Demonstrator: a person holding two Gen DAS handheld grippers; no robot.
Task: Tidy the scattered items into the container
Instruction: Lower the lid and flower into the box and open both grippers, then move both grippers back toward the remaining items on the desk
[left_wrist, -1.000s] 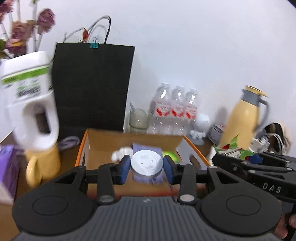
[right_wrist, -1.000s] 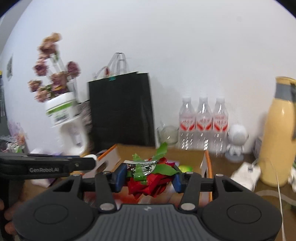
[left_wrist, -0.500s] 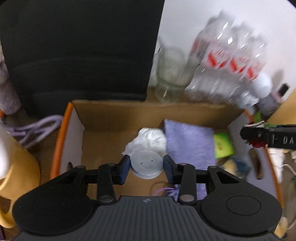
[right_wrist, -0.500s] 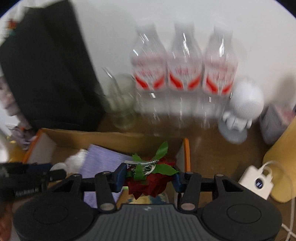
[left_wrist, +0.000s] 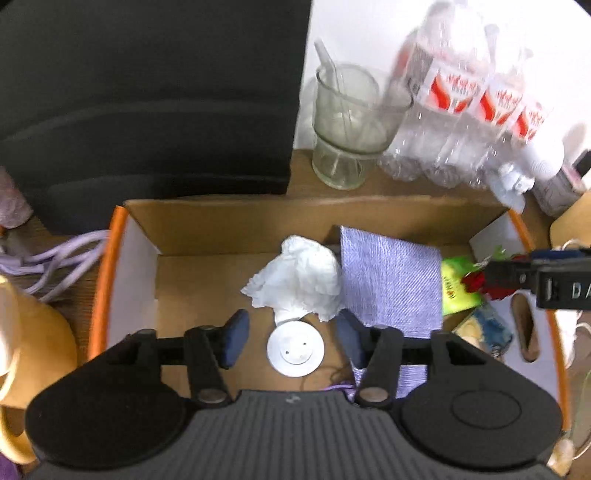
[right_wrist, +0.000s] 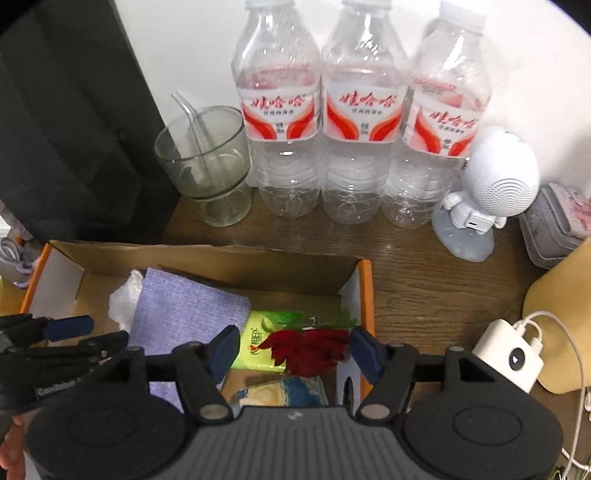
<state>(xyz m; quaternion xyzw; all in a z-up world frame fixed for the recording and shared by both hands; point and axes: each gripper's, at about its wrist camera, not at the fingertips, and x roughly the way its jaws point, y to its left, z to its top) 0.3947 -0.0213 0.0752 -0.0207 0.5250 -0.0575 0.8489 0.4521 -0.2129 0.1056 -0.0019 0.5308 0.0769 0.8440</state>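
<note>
An open cardboard box (left_wrist: 229, 221) with orange edges holds a crumpled white tissue (left_wrist: 295, 280), a purple cloth (left_wrist: 391, 280) and a green packet (left_wrist: 456, 291). My left gripper (left_wrist: 291, 341) is open above the box; a white round disc (left_wrist: 295, 348) lies free between its fingers on the box floor. My right gripper (right_wrist: 291, 349) is open over the box's right end (right_wrist: 364, 291); a red flower with green leaves (right_wrist: 310, 347) lies loose between its fingers on the green packet (right_wrist: 255, 343).
A black bag (left_wrist: 147, 92) stands behind the box. A glass cup with a straw (right_wrist: 207, 166), three water bottles (right_wrist: 358, 122), a white astronaut figure (right_wrist: 491, 192), a grey tin (right_wrist: 557, 225) and a white charger (right_wrist: 511, 356) stand on the wooden table.
Both grippers tilted down over the box, then opened. The left let go of the white disc, the right let go of the red flower; both items now lie in the box.
</note>
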